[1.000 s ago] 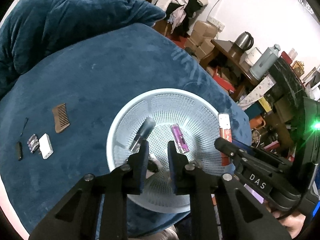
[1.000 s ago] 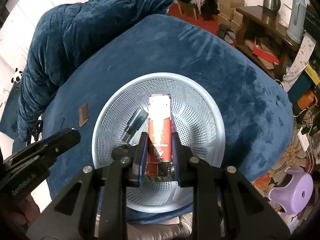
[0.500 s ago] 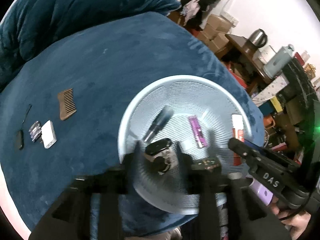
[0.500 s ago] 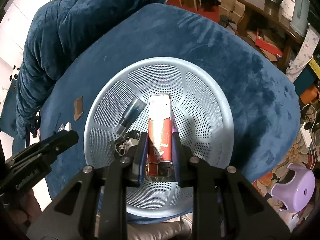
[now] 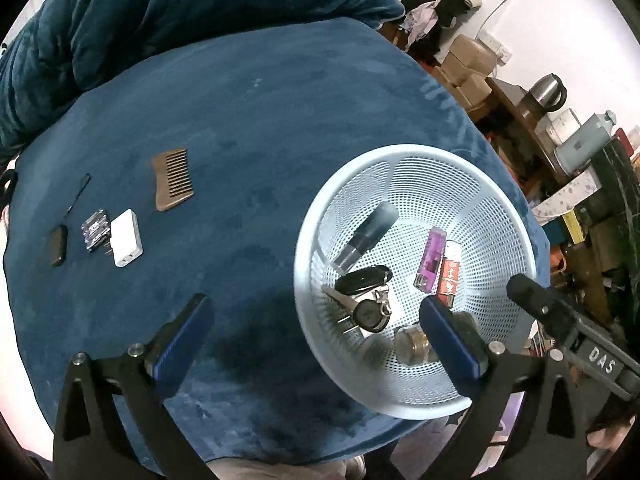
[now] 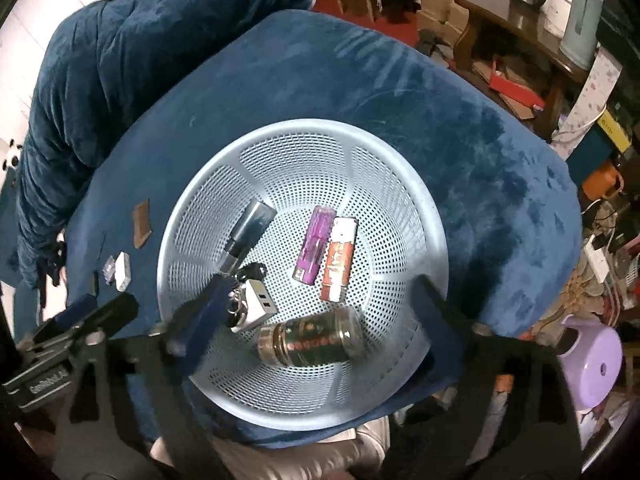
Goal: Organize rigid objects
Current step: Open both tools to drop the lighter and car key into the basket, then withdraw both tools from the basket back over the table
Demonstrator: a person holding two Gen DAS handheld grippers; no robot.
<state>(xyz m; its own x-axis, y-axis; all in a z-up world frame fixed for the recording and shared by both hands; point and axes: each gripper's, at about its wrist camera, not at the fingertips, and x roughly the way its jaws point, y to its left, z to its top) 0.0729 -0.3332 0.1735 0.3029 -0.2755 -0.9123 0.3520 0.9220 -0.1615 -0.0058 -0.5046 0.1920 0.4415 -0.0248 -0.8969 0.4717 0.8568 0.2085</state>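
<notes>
Blue velvet bed (image 5: 280, 128), cluttered room; basket (image 6: 200, 216) centre; comb (image 5: 173, 179) far-left; both grippers (image 5: 320, 328) (image 6: 320, 300) spread wide, empty; basket's near rim cut off.

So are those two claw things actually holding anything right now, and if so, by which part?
Nothing is held. The left gripper and the right gripper are both open with nothing between the fingers; the red lighter lies in the basket.

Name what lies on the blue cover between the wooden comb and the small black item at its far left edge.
In the left wrist view, two things lie between the wooden comb and the black item: a white rectangular block and, touching it, a dark striped piece.
</notes>
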